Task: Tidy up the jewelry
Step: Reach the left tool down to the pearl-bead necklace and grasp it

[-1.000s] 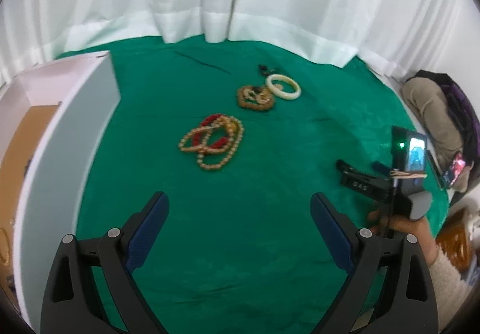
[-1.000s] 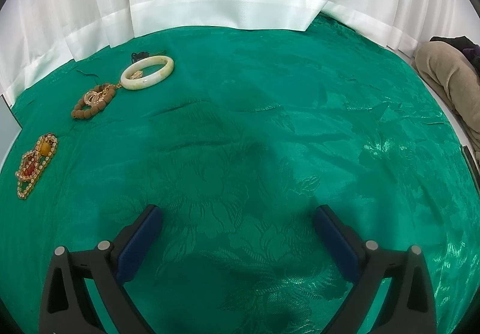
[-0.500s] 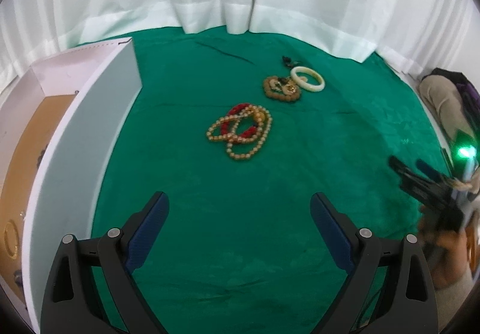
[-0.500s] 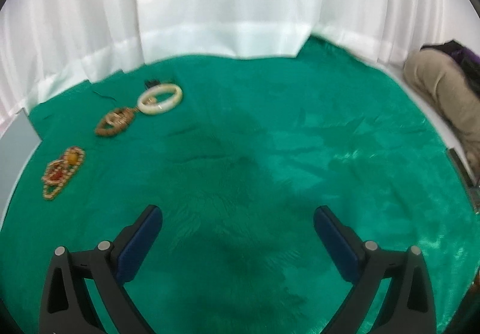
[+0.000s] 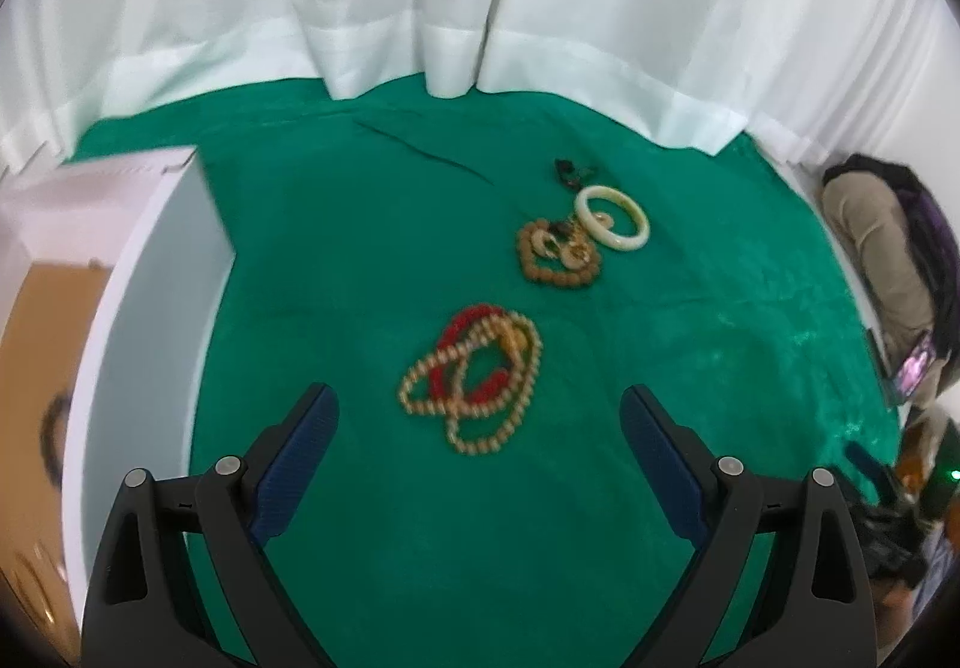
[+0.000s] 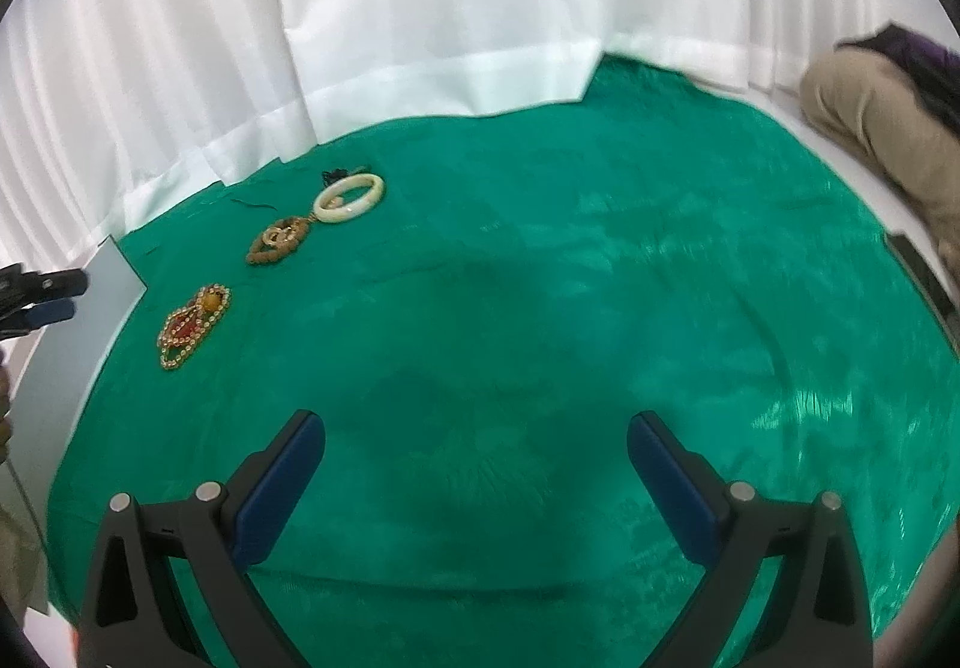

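My left gripper has its fingers spread wide with nothing between them, hovering above the green cloth that covers the surface. My right gripper is likewise spread and empty, over bare cloth well to the right of the jewelry.

Nearest to my left fingers lies the tangle of beaded strands, cream-gold beads looped over a red strand. I judge it light and limp: it will sag and trail when lifted, and round beads may slip from the pads. I would pinch where several strands cross, near the middle of the heap, so the whole bunch comes up together.

To the left stands the white box with a brown floor inside, probably where the pieces go.

Farther off and slightly right sits the brown bead bracelet with pale rings lying inside it. Its larger beads look easier to grip across one side.

Touching its far right edge is the white bangle, which looks rigid, smooth and likely brittle; I would clamp across its rim.

Beyond that lies a small dark piece, too blurred to identify.
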A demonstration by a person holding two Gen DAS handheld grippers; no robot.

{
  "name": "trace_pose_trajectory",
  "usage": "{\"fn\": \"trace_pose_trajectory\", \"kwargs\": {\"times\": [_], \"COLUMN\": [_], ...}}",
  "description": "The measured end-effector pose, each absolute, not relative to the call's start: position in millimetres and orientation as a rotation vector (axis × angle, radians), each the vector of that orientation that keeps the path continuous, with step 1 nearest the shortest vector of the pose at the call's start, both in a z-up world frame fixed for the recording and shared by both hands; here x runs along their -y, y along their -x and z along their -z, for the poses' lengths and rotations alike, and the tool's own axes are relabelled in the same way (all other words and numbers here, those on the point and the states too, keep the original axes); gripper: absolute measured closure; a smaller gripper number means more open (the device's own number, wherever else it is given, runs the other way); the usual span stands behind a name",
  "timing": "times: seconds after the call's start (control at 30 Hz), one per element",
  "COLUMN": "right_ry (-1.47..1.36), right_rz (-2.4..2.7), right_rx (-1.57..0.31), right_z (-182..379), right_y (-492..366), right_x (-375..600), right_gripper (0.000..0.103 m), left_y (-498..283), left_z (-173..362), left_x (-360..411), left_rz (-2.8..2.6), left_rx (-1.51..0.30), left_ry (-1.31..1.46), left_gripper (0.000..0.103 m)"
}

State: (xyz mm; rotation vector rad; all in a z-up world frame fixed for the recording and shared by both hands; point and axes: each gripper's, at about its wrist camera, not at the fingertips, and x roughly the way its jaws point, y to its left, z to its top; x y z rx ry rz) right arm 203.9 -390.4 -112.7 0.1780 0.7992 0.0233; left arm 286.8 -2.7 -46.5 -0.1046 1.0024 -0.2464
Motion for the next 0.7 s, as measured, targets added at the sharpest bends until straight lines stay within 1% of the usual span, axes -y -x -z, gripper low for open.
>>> {"fn": "trace_pose_trajectory", "kwargs": {"times": [0.1, 0.17, 0.23, 0.33, 0.4, 0.43, 0.5, 0.53, 0.6, 0.7], "right_ry": [-0.208, -0.214, -0.209, -0.201, -0.195, -0.192, -0.185, -0.18, -0.174, -0.178], "right_rz": [-0.029, -0.039, -0.053, -0.077, -0.09, -0.095, -0.103, -0.105, -0.108, -0.122], "right_rx": [-0.825, -0.836, -0.843, -0.843, -0.845, -0.847, -0.851, -0.855, -0.863, -0.872], "right_z": [116, 118, 119, 118, 118, 118, 120, 121, 124, 126], "right_y": [-202, -200, -198, -194, -192, -191, -188, -188, -187, -185], "right_x": [394, 393, 389, 382, 378, 377, 374, 373, 371, 367], "right_gripper": [0.0, 0.0, 0.0, 0.0, 0.0, 0.0, 0.0, 0.0, 0.0, 0.0], "left_y": [-304, -314, -322, -333, -337, -338, -336, -336, -331, -323], "left_z": [62, 78, 92, 109, 119, 123, 124, 124, 117, 103], "left_x": [18, 31, 43, 59, 68, 69, 70, 68, 56, 43], "left_rz": [0.275, 0.311, 0.327, 0.323, 0.32, 0.317, 0.304, 0.321, 0.34, 0.35], "left_rx": [-1.026, -1.06, -1.083, -1.082, -1.083, -1.085, -1.056, -1.061, -1.052, -1.013], "left_ry": [0.04, 0.015, -0.013, -0.06, -0.092, -0.101, -0.118, -0.096, -0.003, 0.047], "left_gripper": [0.01, 0.023, 0.026, 0.027, 0.036, 0.048, 0.076, 0.096, 0.097, 0.097]}}
